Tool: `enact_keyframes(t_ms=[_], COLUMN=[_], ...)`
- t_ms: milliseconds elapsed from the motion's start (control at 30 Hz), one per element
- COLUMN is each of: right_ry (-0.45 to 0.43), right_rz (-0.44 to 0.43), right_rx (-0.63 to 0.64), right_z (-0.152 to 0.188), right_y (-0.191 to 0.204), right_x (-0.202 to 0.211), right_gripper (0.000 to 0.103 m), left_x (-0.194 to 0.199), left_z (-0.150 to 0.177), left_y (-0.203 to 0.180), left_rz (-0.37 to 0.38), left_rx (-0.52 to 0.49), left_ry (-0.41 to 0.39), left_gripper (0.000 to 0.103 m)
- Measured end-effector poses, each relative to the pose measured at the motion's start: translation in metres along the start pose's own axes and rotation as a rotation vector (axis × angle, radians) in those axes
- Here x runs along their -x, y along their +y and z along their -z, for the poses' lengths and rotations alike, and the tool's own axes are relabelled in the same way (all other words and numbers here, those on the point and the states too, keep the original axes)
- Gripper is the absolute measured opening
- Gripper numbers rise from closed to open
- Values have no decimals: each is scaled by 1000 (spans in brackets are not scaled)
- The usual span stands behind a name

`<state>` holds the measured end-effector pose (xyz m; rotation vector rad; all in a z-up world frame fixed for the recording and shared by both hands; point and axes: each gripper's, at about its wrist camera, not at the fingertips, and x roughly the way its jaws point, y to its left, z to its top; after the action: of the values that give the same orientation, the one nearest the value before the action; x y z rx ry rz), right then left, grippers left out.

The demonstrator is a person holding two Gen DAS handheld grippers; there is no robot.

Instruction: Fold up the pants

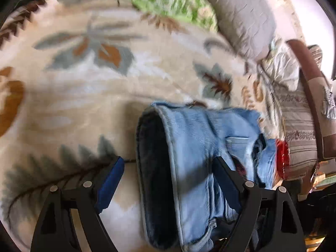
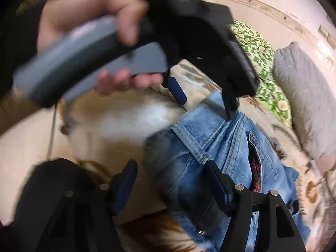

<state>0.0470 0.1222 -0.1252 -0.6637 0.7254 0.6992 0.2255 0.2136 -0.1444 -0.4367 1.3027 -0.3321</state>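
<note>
1. The light blue denim pants [image 1: 201, 147] lie bunched on a cream bed blanket with a leaf pattern [image 1: 84, 96], near the lower middle of both views. In the right wrist view the waistband and the open zipper [image 2: 255, 147] face up, at about 4 o'clock from the picture centre.
2. The left gripper [image 1: 168, 180] has its fingers wide apart. They straddle a thick folded edge of the denim, and the blue pads [image 1: 111, 180] do not press on it.
3. The right gripper [image 2: 172, 184] also stands with fingers wide; the waistband edge lies between them, but nothing is clamped.
4. The person's left hand [image 2: 90, 21] holds the grey handle of the left gripper, at 11 o'clock in the right wrist view.
5. My judgement: denim is soft but rather heavy and thick, so it will hang and drag when lifted. It is not slippery. A good hold is on the stiff waistband, one gripper at each side, because seams there give a firm edge.
6. A grey pillow [image 2: 304, 96] lies at 3 o'clock, well apart from the pants.
</note>
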Motion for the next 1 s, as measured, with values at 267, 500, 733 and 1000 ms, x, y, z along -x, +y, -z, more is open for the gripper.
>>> enact_keyframes(t_ms=[267,500,733,1000], right_ry=[-31,-138,-301,-317], right_rz=[-14,-126,-193,-160], right_rx=[-86,-267,-589,-1047], right_z=[9,16,68,193], right_y=[-12,-56,-129,-196], right_x=[-21,29,108,139], right_gripper=[41,34,34,33], left_x=[-7,49,64,-74], left_z=[-6,4,10,8], left_y=[-14,-62,-195,-334], left_rz=[13,48,93,88], left_rx=[-110,-191,-419,-577], left_ry=[-15,-89,-95,133], left_gripper=[11,11,11,12])
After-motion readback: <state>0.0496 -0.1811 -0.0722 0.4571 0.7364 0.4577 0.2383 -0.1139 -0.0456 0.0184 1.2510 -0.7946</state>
